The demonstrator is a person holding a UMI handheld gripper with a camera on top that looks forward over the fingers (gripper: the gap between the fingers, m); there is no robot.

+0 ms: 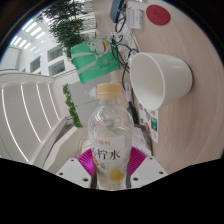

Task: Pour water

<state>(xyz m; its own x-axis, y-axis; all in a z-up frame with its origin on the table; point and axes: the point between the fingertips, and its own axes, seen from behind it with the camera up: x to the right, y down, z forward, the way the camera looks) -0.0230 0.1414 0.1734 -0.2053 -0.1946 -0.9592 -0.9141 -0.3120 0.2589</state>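
Note:
A clear plastic bottle (109, 130) with a yellow cap and a white label with dark characters stands upright between my fingers. My gripper (111, 163) is shut on the bottle, with the magenta pads (88, 162) pressing on its lower sides. A white cup (160, 77) lies tilted beyond the bottle to the right, its open mouth turned toward me. The bottle looks lifted above the white table (40, 110).
A green and white box (98, 62) stands beyond the bottle, left of the cup. A green plant (68, 25) is behind it. A red round object (160, 13) sits far back on the right, and cables lie near it.

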